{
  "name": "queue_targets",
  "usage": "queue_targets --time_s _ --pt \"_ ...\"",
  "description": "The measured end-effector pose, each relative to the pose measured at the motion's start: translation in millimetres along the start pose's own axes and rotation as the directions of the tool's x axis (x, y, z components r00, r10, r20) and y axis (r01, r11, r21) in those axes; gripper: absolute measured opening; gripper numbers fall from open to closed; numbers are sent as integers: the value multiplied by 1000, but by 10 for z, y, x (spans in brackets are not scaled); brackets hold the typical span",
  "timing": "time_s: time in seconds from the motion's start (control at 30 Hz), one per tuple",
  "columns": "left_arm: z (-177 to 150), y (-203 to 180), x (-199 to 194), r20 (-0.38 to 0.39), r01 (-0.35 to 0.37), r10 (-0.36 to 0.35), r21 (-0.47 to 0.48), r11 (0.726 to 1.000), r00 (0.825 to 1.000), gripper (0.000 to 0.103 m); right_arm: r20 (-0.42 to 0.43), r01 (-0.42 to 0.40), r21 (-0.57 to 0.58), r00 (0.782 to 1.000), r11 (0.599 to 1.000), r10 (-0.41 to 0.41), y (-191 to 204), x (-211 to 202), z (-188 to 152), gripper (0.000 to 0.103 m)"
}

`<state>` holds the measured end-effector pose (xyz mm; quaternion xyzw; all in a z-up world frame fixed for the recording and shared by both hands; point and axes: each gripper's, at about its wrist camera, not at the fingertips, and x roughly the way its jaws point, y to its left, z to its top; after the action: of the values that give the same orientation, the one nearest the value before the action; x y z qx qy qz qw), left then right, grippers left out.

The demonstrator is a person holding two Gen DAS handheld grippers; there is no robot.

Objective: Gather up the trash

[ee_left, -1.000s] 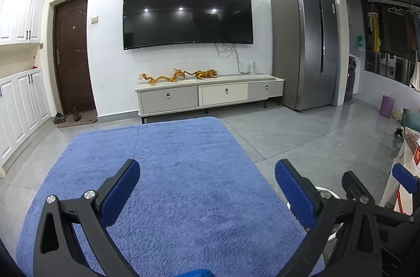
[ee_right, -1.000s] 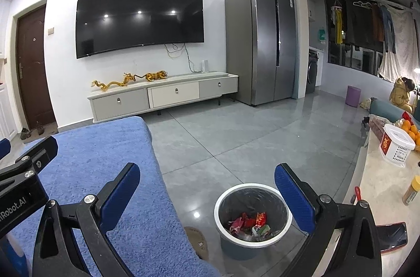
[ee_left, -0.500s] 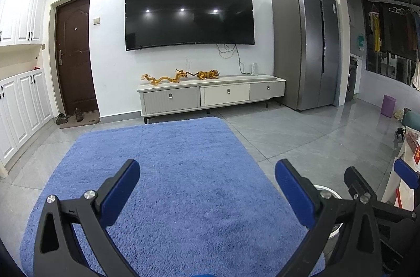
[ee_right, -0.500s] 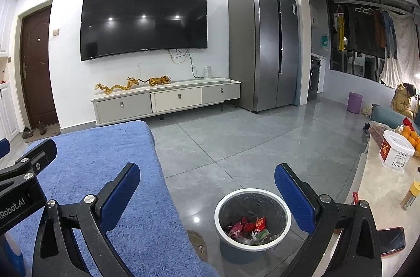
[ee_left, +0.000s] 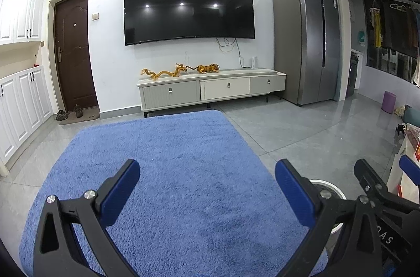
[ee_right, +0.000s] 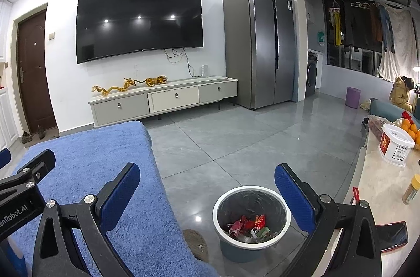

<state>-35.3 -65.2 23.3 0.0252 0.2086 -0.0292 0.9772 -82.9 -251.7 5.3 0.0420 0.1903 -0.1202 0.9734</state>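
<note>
Jaws: my left gripper (ee_left: 207, 190) and right gripper (ee_right: 207, 191) both gape, empty.
Bin (ee_right: 251, 220): under my right gripper, wrappers (ee_right: 249, 225) inside, likely finished.
Rug (ee_left: 168, 172): beside bin, bare.

Trash (ee_right: 249, 225) in the bin (ee_right: 251, 245), bin between rug (ee_right: 110, 172) at left and table (ee_right: 380, 185) at right.

blue rug (ee_left: 170, 172), grey bin (ee_right: 252, 222), red wrappers (ee_right: 249, 223), gold dragon (ee_left: 164, 72)
</note>
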Motion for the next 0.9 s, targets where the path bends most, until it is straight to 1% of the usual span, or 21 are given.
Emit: queue_targets --time_s 0.37,0.9 --pt "-9 1 -10 2 -1 1 3 1000 1000 103 8 14 13 1000 1000 -14 -2 -9 -54 103" --pt "-33 5 -7 -1 -4 4 1 1000 1000 103 11 20 18 1000 1000 -20 4 -52 -46 103"
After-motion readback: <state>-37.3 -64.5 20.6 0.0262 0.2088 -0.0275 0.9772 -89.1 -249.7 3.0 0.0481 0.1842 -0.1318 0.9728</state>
